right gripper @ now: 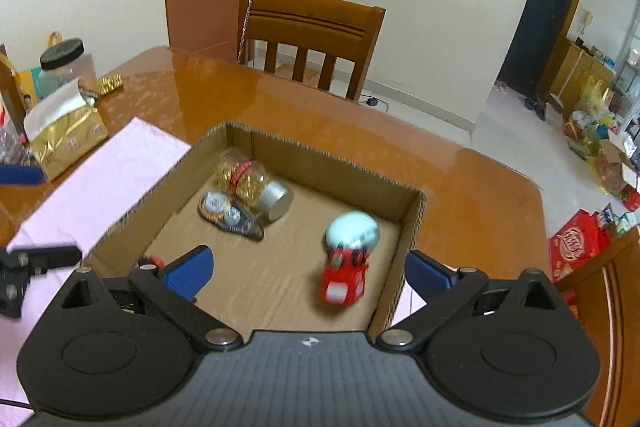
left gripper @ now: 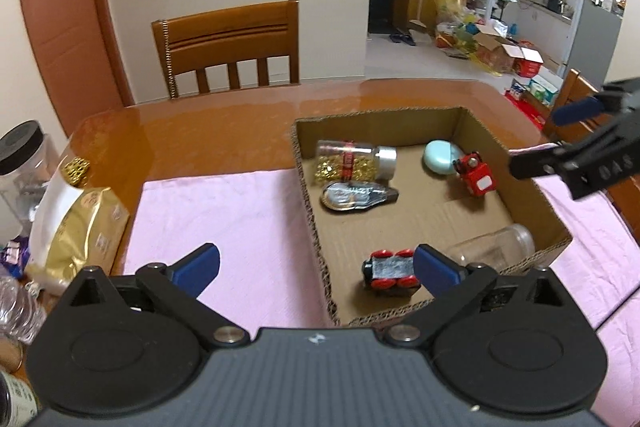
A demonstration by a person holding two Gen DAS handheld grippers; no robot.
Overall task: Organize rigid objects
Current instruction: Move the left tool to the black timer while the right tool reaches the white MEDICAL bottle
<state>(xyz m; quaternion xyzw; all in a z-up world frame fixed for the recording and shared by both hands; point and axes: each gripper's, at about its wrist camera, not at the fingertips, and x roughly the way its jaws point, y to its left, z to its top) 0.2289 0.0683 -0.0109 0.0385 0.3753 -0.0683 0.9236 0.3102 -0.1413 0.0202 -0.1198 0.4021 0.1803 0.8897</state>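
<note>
An open cardboard box (left gripper: 380,117) (right gripper: 320,163) sits on a pink cloth. In it lie a jar of gold pieces with a silver lid (left gripper: 356,163) (right gripper: 256,187), a flat dark teardrop-shaped item (left gripper: 358,197) (right gripper: 230,213), a pale blue oval case (left gripper: 440,157) (right gripper: 352,229), a red toy (left gripper: 476,175) (right gripper: 344,275), an upturned red-wheeled toy car (left gripper: 390,271) and a clear jar (left gripper: 496,247). My left gripper (left gripper: 318,265) (right gripper: 32,215) is open, straddling the box's near-left wall. My right gripper (right gripper: 310,269) (left gripper: 556,139) hangs open above the blurred red toy, its pads clear of it.
The pink cloth (left gripper: 224,227) (right gripper: 104,167) covers the near part of a glossy wooden table (left gripper: 200,131). At the left stand a gold bag (left gripper: 80,227) (right gripper: 68,139), a black-lidded plastic jar (left gripper: 20,155) (right gripper: 66,63) and a small gold item (left gripper: 76,169). A wooden chair (left gripper: 228,43) stands behind.
</note>
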